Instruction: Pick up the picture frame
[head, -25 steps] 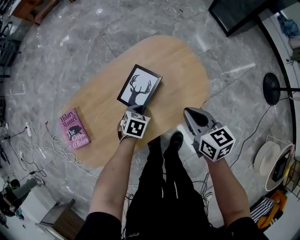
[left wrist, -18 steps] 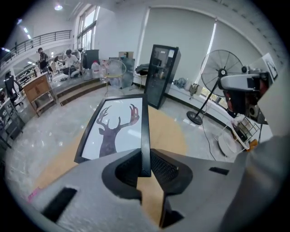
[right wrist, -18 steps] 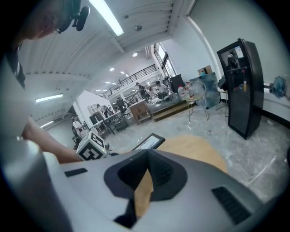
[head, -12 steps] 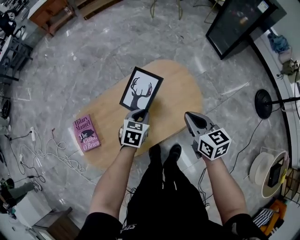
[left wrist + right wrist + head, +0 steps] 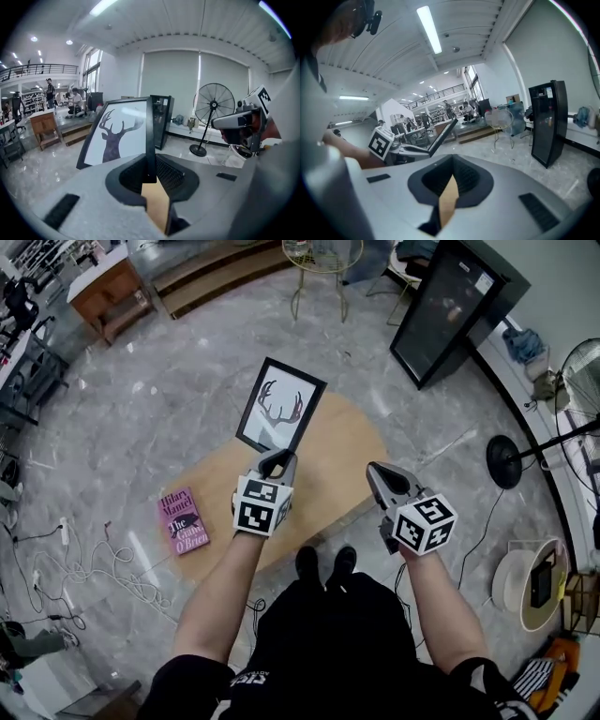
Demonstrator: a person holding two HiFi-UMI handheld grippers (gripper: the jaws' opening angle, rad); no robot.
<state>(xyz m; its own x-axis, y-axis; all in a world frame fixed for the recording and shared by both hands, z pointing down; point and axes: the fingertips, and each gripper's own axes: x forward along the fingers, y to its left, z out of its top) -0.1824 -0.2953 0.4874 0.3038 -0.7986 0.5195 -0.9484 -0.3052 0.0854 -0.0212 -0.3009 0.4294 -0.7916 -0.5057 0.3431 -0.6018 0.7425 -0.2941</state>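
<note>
Picture frame (image 5: pixel 279 405); pink "Hilary Mantel" book (image 5: pixel 184 521)

I've lifted the picture frame (image 5: pixel 280 405) off the table (image 5: pixel 347 451). A second ago it lay flat there; now it stands tilted up in my left gripper (image 5: pixel 277 463). My right gripper (image 5: pixel 381 476) has risen too, and the table sits farther below.

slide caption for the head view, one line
Left gripper holds the deer picture frame up off the oval table; right gripper empty.
</note>
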